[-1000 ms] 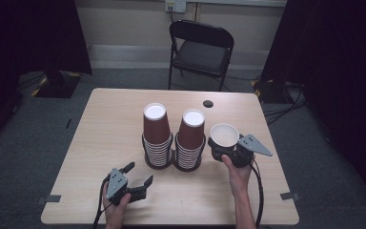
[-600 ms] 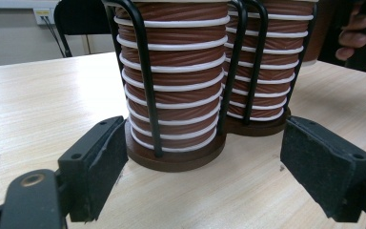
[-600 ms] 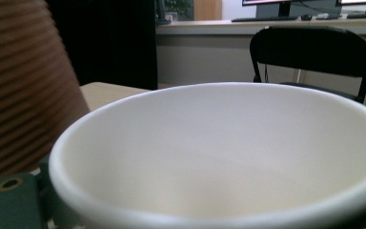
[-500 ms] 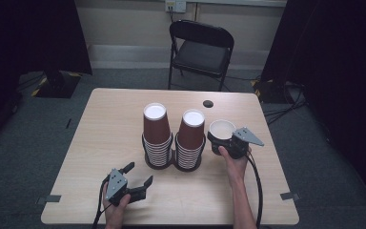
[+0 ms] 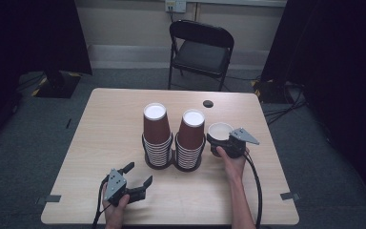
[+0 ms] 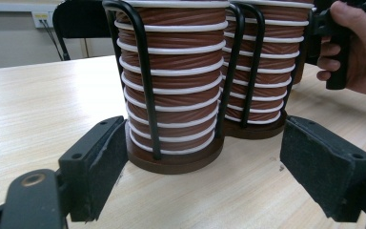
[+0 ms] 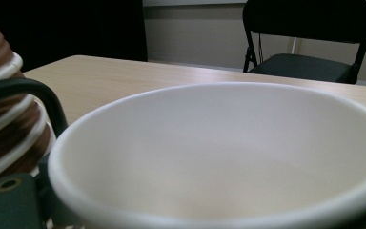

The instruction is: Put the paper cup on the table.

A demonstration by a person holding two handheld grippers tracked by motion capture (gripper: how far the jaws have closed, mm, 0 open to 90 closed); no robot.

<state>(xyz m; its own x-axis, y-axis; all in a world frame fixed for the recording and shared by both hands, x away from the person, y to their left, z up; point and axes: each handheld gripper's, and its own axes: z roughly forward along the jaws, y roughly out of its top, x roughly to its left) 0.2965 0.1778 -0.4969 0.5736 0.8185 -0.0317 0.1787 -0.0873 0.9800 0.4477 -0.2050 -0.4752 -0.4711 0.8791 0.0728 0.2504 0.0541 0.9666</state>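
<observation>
- Cup (image 5: 219, 131), a single brown paper one with a white inside, stands upright at the right of the desk (image 5: 100, 124), just beside the right stack of cups (image 5: 191, 138).
- Right tongs (image 5: 223, 143) hold this cup around its wall, jaws spread wide on it (its white rim (image 7: 209, 95) sits close before the right gripper view).
- Two stacks, left stack (image 5: 156, 133) included, sit in a black wire holder (image 6: 145, 81).
- Left tongs (image 5: 136, 181) rest near the desk's front edge, jaws wide apart and empty, pointing at the holder.
</observation>
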